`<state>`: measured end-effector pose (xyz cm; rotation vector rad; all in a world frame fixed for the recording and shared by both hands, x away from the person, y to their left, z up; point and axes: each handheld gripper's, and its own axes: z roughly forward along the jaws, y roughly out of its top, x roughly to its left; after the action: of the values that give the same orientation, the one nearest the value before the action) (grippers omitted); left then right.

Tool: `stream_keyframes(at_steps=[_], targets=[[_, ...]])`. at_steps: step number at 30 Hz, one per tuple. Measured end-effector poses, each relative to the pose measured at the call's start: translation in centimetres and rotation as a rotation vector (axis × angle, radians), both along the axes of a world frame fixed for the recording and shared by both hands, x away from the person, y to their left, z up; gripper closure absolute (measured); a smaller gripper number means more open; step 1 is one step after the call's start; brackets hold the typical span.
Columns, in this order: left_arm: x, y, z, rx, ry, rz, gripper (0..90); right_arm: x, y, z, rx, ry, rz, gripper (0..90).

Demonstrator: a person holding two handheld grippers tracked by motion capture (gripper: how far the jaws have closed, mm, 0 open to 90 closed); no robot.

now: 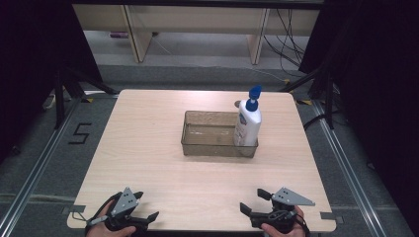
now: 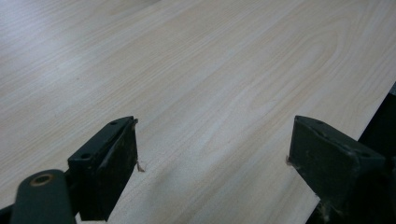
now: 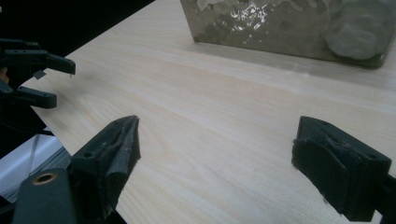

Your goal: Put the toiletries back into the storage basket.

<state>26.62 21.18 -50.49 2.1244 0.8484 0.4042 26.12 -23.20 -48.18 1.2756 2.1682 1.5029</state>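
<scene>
Left gripper (image 1: 146, 207): at the table's near edge, left of the bin; jaws spread wide, empty.
Right gripper (image 1: 254, 201): at the near edge, slightly right of the bin; jaws spread wide, empty.
Table (image 1: 148, 148): pale wood, bare between grippers and bin.
Bin (image 1: 210, 147): clear, oblong, mid-table beyond both grippers; long axis runs left to right.
Bottle (image 1: 248, 123): white with blue pump, upright in the bin's right end.
Key relation: the bottle lies ahead of the right gripper, likely the nearer hand for any reach.
</scene>
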Motion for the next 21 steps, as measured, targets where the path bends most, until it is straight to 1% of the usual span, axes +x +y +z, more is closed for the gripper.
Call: stream_keyframes(at_steps=[1,2,4,5,6,8,9,10,12,13,14,15,17,18,19,20,21], targets=[[0.0,0.0,0.0,0.0,0.0,0.0,15.0,0.0,-0.1,0.0,-0.011,-0.011,0.015,15.4],[0.0,0.0,0.0,0.0,0.001,0.0,15.0,0.0,-0.1,-0.1,-0.02,-0.015,0.01,15.4],[0.0,0.0,0.0,0.0,0.0,0.0,15.0,-0.1,0.1,-0.2,-0.01,-0.009,0.015,15.4],[0.0,0.0,0.0,0.005,-0.004,0.002,15.0,-0.4,0.1,0.0,-0.012,0.01,0.005,15.4],[0.0,0.0,0.0,0.005,-0.004,0.002,15.0,-0.4,0.1,0.0,-0.012,0.01,0.005,15.4],[0.0,0.0,0.0,0.003,-0.003,0.003,15.0,-0.4,0.0,-0.2,-0.032,-0.006,0.023,15.4],[0.0,0.0,0.0,0.001,-0.003,0.003,14.9,-0.6,0.1,-0.2,-0.014,0.018,0.016,15.4],[0.0,0.0,0.0,0.001,-0.002,0.003,15.0,-0.5,0.0,-0.3,-0.034,-0.009,0.014,15.4],[0.0,0.0,0.0,0.003,-0.001,0.005,15.0,-0.5,0.0,-0.4,-0.032,-0.012,0.018,15.4],[0.0,0.0,0.0,-0.002,-0.001,0.0,15.0,-0.6,0.0,-0.5,-0.015,0.004,0.039,15.4],[0.0,0.0,0.0,-0.001,0.0,-0.001,15.0,-0.6,-0.1,-0.4,-0.025,0.014,0.04,15.4],[0.0,0.0,0.0,0.0,-0.001,-0.001,15.0,-0.8,-0.2,-0.4,-0.044,-0.005,0.022,15.4],[0.0,0.0,0.0,0.002,-0.004,0.002,15.0,-0.8,-0.1,-0.4,-0.037,-0.005,0.021,15.4],[0.0,0.0,0.0,0.002,-0.004,0.002,15.0,-1.0,0.0,-0.4,-0.017,0.011,0.013,15.4],[0.0,0.0,0.0,0.002,-0.003,0.002,15.0,-1.0,0.0,-0.4,-0.017,0.011,0.013,15.4],[0.0,0.0,0.0,0.0,-0.004,0.002,15.0,-1.0,-0.2,-0.4,-0.033,-0.009,0.017,15.4],[0.0,0.0,0.0,0.0,-0.004,0.002,15.0,-1.0,-0.2,-0.4,-0.026,-0.003,0.026,15.4]])
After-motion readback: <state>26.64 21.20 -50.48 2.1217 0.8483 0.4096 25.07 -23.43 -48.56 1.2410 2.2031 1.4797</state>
